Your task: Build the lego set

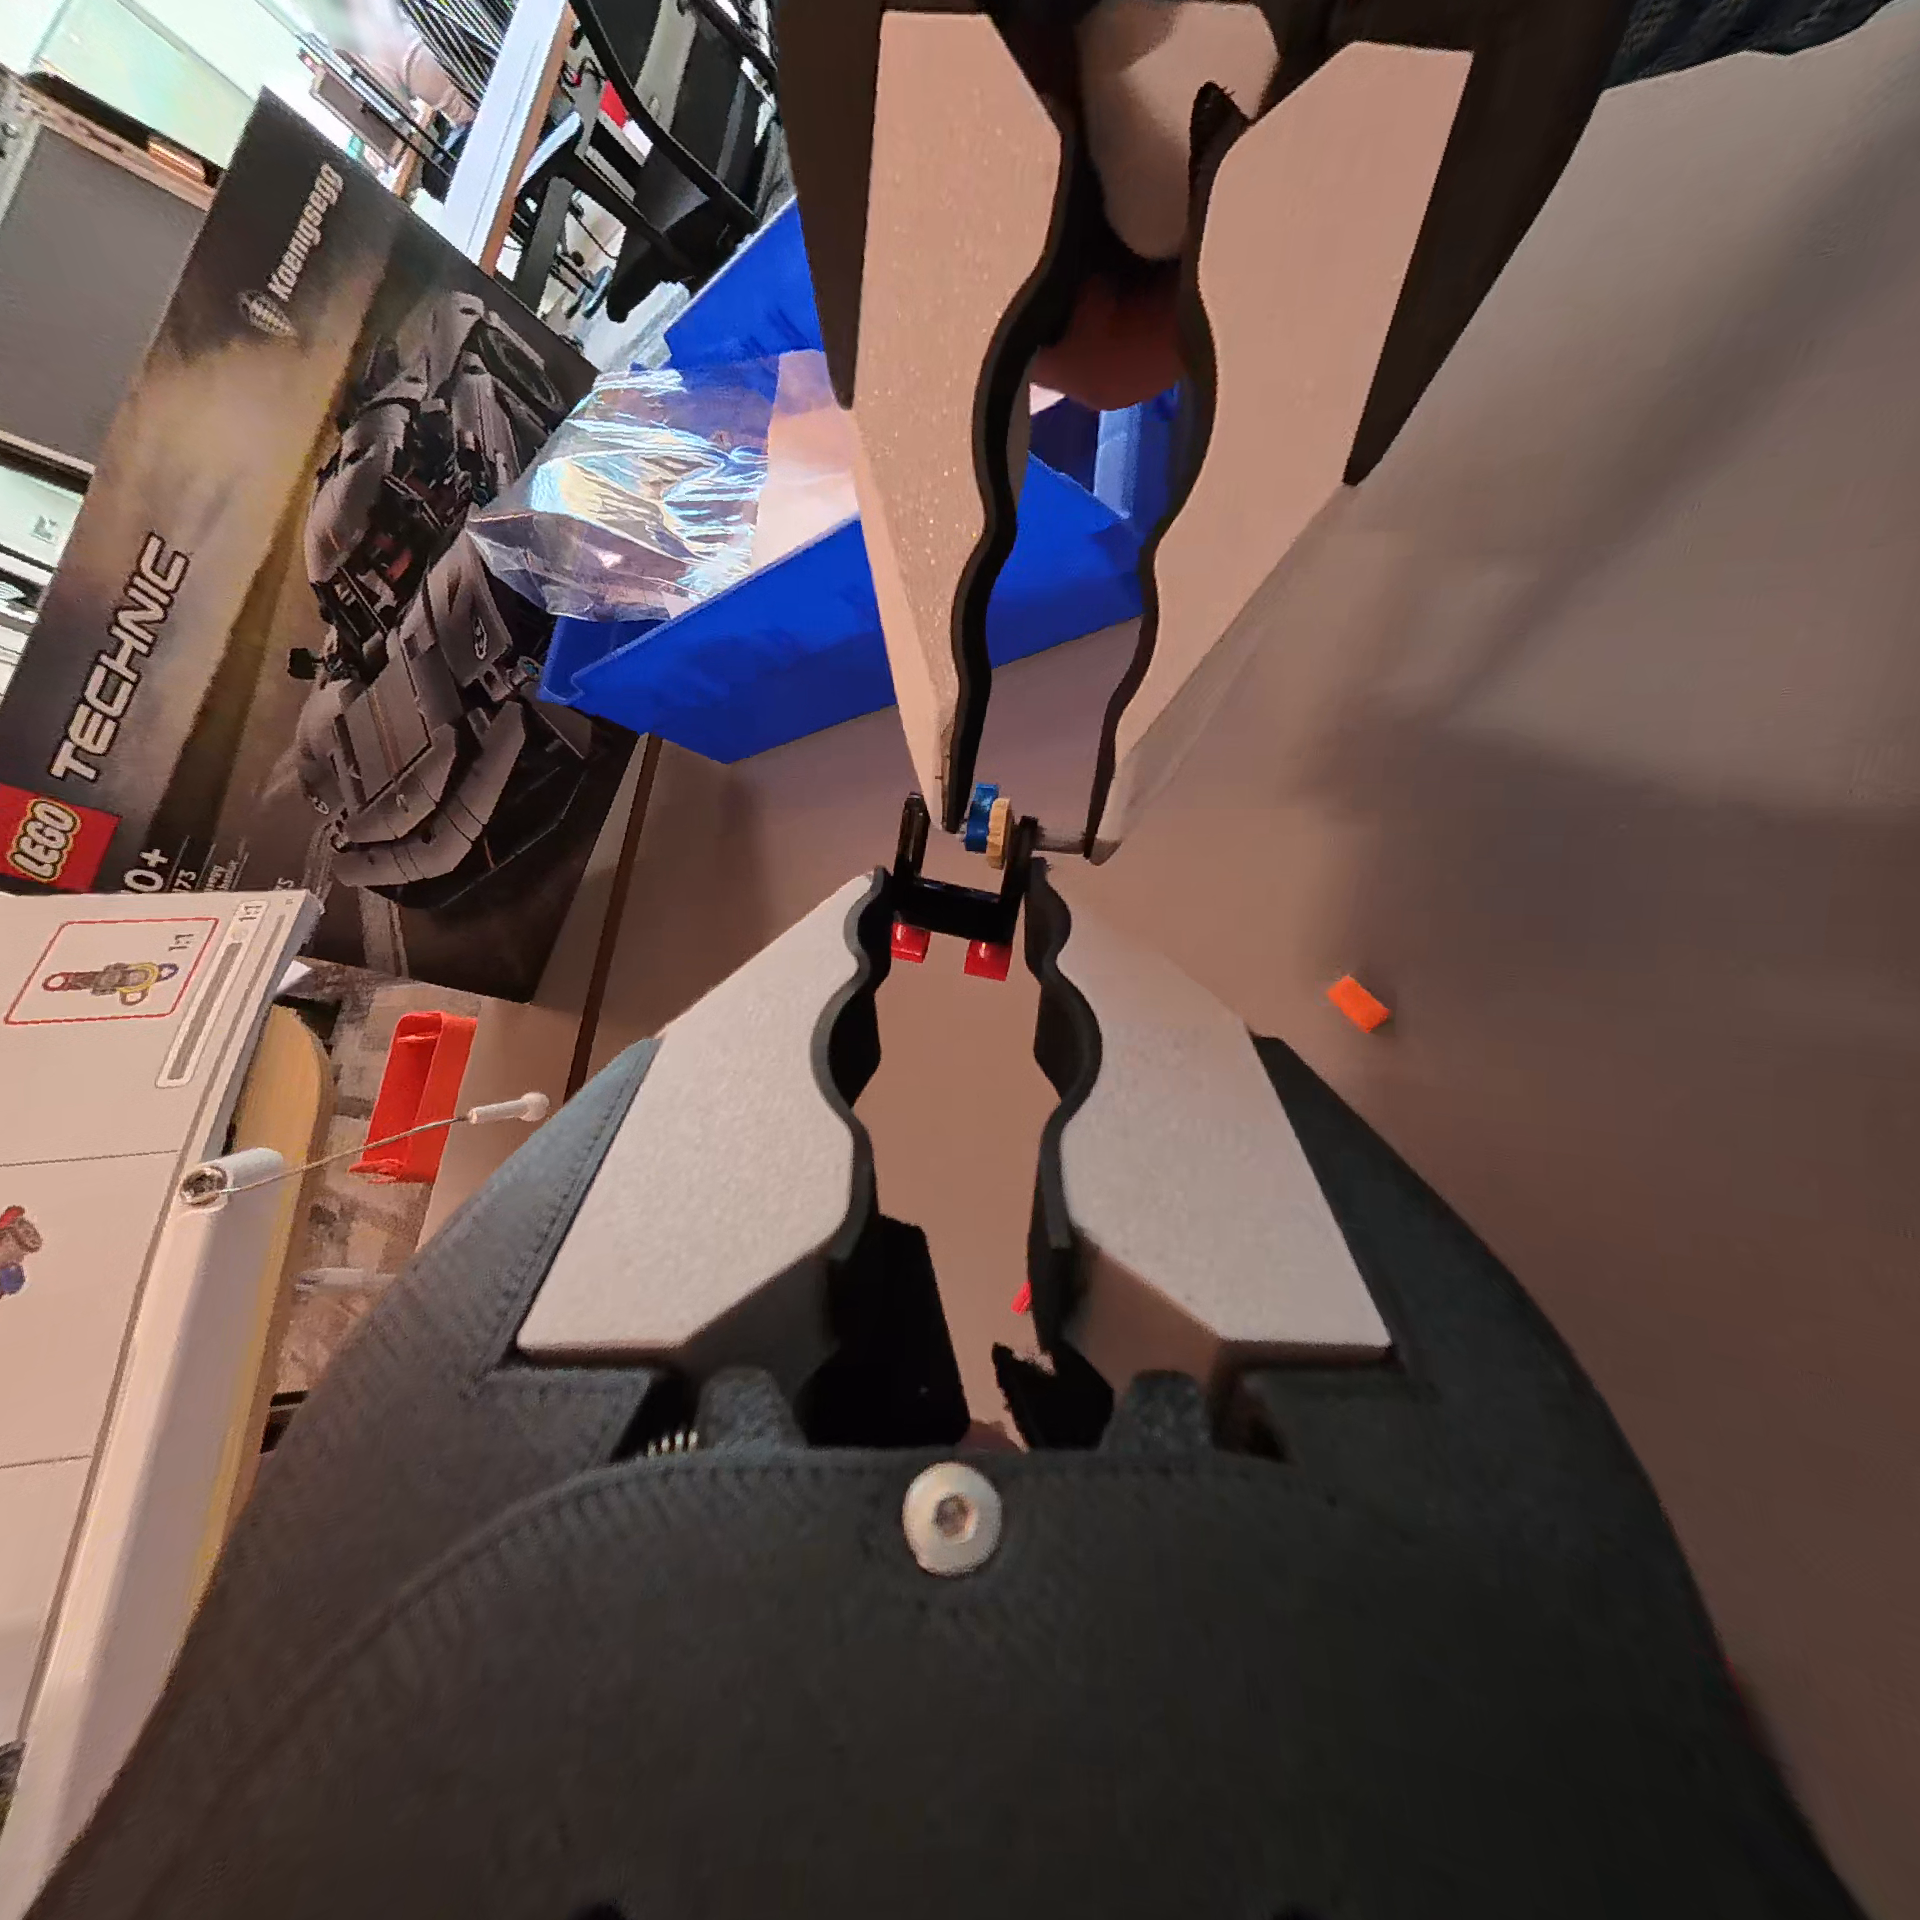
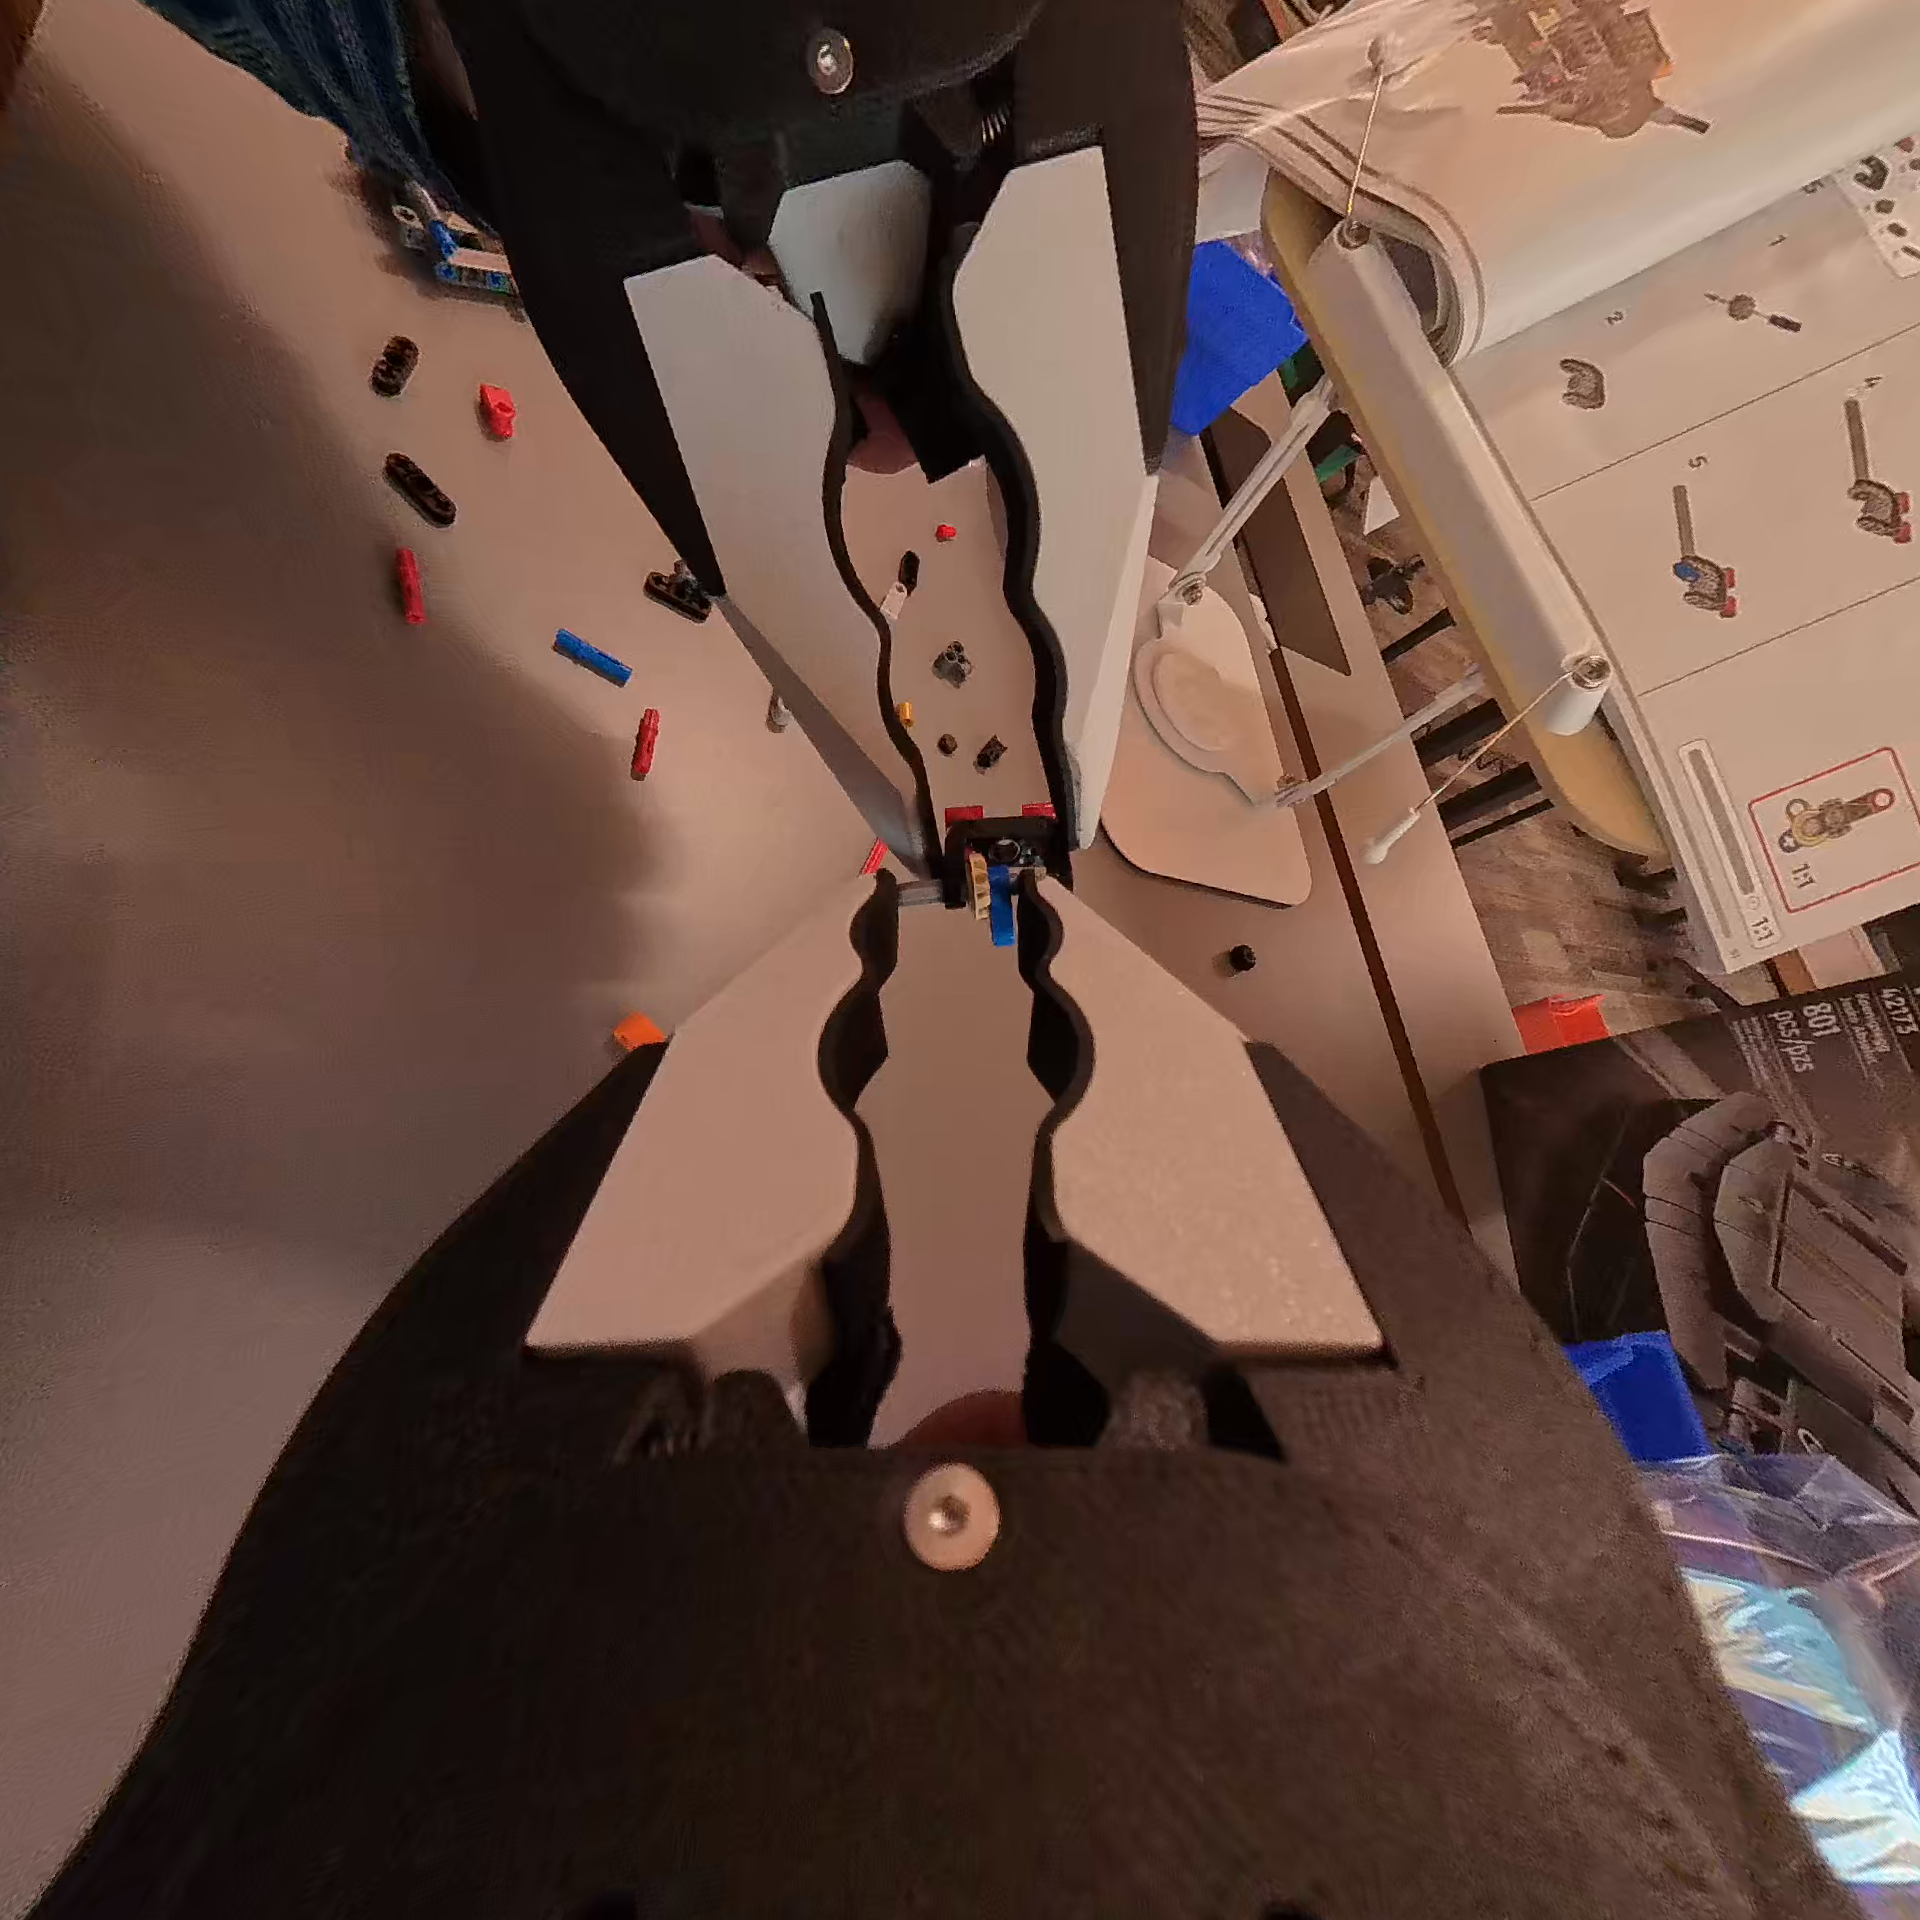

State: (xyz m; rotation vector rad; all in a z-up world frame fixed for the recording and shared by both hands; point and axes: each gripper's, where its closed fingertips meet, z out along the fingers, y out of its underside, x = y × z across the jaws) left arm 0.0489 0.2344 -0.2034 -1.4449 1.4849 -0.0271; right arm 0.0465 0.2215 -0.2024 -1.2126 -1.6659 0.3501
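My left gripper [image 1: 954, 902] is shut on a black U-shaped frame [image 1: 951, 914] with two red pins [image 1: 982, 958] under it. My right gripper [image 1: 1023, 833] comes in from above, tip to tip with the left. It is shut on a grey axle [image 1: 1062, 843] that carries a blue bush [image 1: 977, 831] and a tan gear [image 1: 1001, 831]. The axle lies between the frame's two arms. In the right wrist view, my right gripper [image 2: 958, 891] holds the axle [image 2: 920, 894] with its gear [image 2: 977, 883] and bush [image 2: 1001, 914] against the frame [image 2: 1003, 836], which the left gripper [image 2: 997, 831] holds.
Loose pieces lie on the table: a blue pin [image 2: 592, 657], red pins [image 2: 410, 585], black links [image 2: 419, 488] and an orange piece [image 1: 1359, 1003]. A blue bin [image 1: 779, 644] with a plastic bag [image 1: 644, 499], the set box [image 1: 312, 520] and the instruction booklet [image 2: 1714, 520] stand at the side. Both grippers' tips are close together, under 4 cm apart. From either gripper's tips it is about 12 cm to the orange piece [image 1: 1359, 1003].
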